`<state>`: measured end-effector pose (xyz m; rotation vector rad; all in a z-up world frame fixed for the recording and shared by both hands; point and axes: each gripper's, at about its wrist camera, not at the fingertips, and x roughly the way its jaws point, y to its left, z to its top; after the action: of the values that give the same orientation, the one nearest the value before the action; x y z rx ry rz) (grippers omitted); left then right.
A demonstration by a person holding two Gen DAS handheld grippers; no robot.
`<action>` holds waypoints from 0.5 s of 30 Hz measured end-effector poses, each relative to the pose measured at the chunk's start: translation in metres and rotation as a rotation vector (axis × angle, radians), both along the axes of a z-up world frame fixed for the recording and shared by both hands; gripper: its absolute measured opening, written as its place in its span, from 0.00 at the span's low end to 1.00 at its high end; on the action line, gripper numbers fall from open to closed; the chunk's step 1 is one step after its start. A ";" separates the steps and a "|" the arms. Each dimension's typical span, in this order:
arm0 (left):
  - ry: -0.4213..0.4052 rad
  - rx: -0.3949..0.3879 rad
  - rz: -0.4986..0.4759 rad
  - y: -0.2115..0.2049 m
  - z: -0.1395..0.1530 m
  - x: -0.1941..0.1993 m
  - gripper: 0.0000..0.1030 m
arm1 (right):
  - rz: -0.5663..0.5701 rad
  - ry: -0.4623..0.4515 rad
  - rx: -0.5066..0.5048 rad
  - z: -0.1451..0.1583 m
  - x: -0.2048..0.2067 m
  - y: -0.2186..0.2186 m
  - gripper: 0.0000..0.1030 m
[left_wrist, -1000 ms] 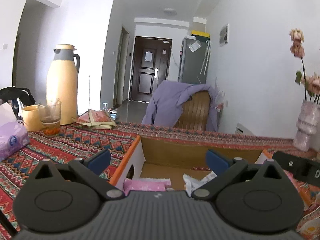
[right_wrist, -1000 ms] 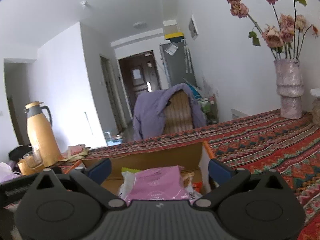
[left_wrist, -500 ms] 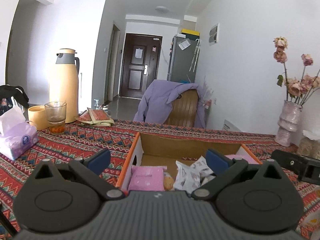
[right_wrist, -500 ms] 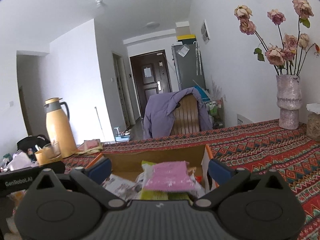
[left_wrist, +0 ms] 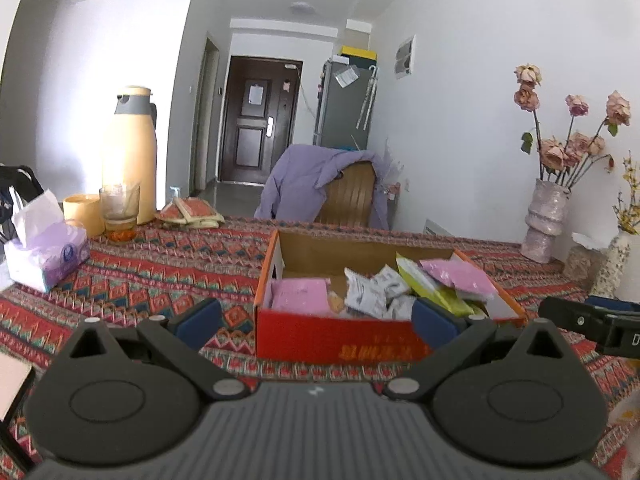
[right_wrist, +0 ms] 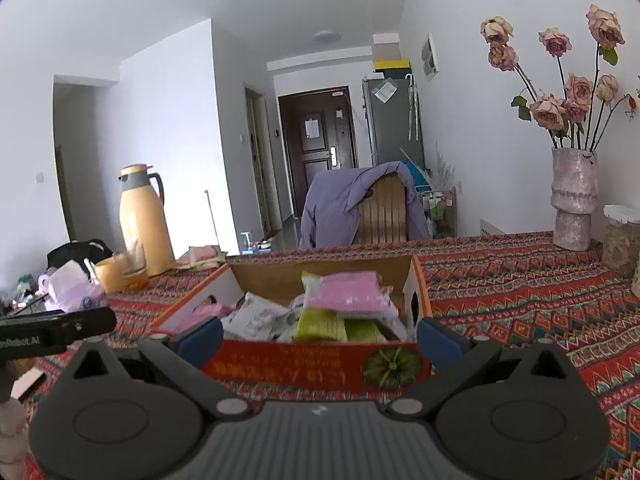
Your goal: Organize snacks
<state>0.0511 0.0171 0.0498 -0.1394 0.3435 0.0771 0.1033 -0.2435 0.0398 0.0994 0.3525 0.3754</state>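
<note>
Both spread and empty, left gripper [left_wrist: 316, 322] and right gripper [right_wrist: 320, 334] facing the snack-filled box [left_wrist: 340, 344] on the table [left_wrist: 168, 280]; pumpkin picture [right_wrist: 390, 364] seen only from the right, tissues [left_wrist: 48, 252] clearest from the left.

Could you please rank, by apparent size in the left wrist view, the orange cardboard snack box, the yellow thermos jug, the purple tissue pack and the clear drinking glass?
1. Orange cardboard snack box, though it sits nearest.
2. Yellow thermos jug.
3. Purple tissue pack.
4. Clear drinking glass.
</note>
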 end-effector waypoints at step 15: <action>0.088 0.008 -0.006 0.011 -0.038 -0.029 1.00 | 0.014 0.067 -0.043 -0.038 -0.034 -0.008 1.00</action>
<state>0.0216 0.0285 0.0121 -0.1274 0.4318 0.0789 0.0697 -0.2516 0.0018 0.0678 0.4275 0.3785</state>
